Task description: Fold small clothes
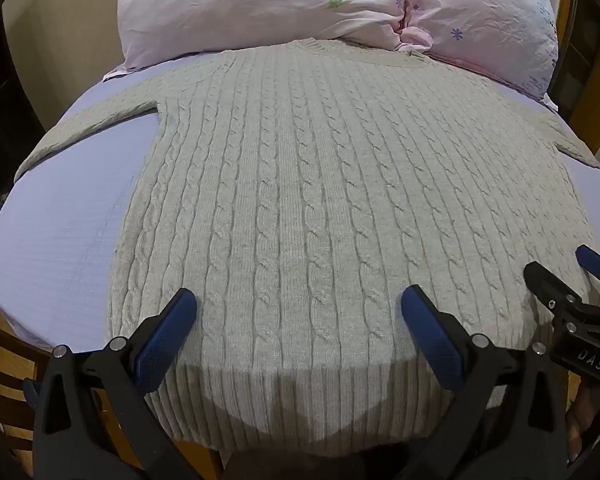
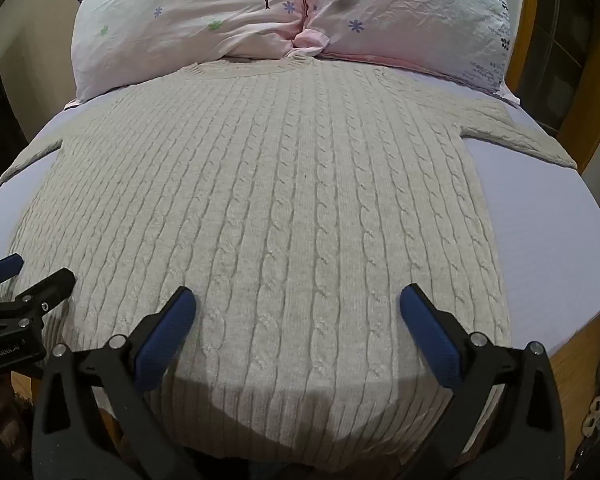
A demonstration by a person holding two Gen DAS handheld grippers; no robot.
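A cream cable-knit sweater [image 1: 300, 184] lies flat on a lavender bed sheet [image 1: 72, 216], neck toward the pillows, both sleeves spread out to the sides. Its ribbed hem hangs over the near edge. My left gripper [image 1: 298, 312] is open and empty, hovering over the hem's left part. My right gripper [image 2: 298, 312] is open and empty over the hem's right part; the sweater [image 2: 276, 184] fills that view. The right gripper also shows at the right edge of the left wrist view [image 1: 568, 276], and the left gripper at the left edge of the right wrist view [image 2: 32, 276].
Two pink floral pillows [image 1: 284, 4] lie at the head of the bed, touching the sweater's collar; they also show in the right wrist view [image 2: 260, 12]. A wooden bed frame [image 2: 576, 364] edges the mattress. Wooden furniture [image 1: 596, 80] stands at the right.
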